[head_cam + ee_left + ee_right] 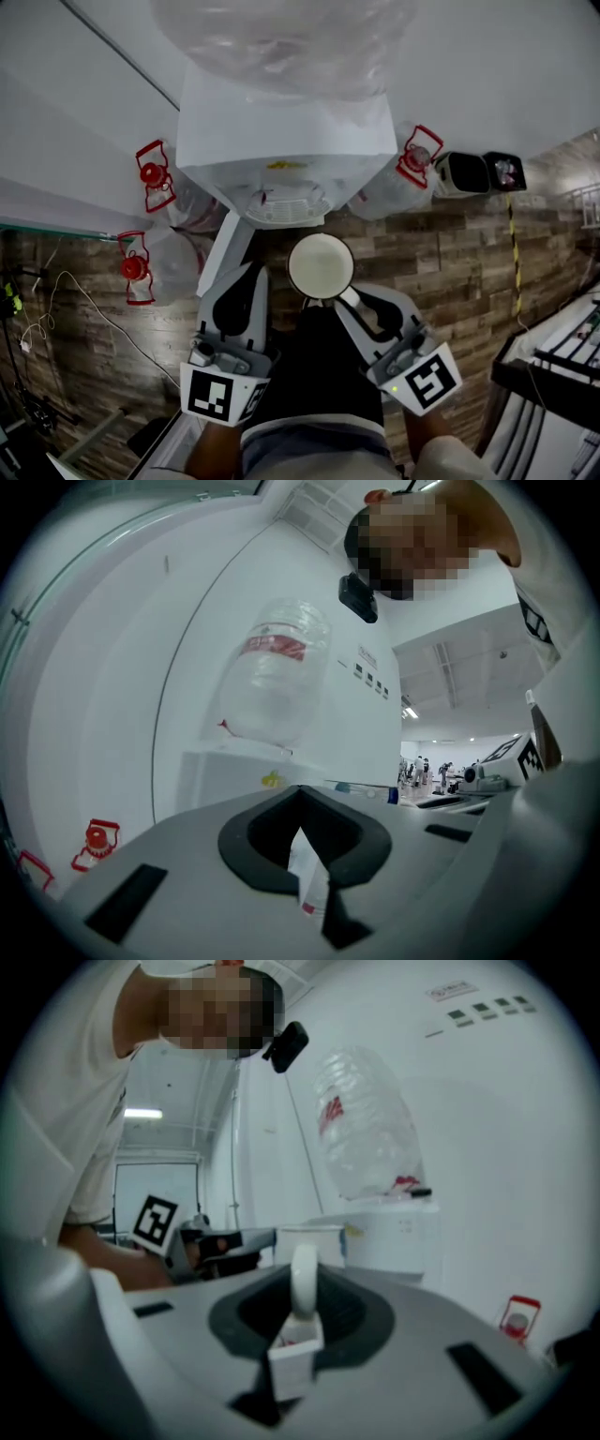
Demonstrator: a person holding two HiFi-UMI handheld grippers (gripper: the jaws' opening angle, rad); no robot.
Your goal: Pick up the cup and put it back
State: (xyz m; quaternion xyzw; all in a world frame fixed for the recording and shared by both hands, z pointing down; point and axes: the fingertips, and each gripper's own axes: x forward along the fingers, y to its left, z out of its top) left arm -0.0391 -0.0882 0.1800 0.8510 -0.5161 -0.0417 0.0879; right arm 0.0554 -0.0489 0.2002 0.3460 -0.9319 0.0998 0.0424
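Your right hand-held gripper [339, 296] pinches the light, probably paper cup [321, 264] by its thin rim, so squeeze gently; your left hand-held gripper [248, 279] is closed, empty.

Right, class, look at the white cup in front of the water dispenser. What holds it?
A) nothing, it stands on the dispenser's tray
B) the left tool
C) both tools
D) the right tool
D: the right tool grips the cup at its rim. The right gripper view shows the cup's wall between its jaws. The left tool sits beside the cup, apart from it.
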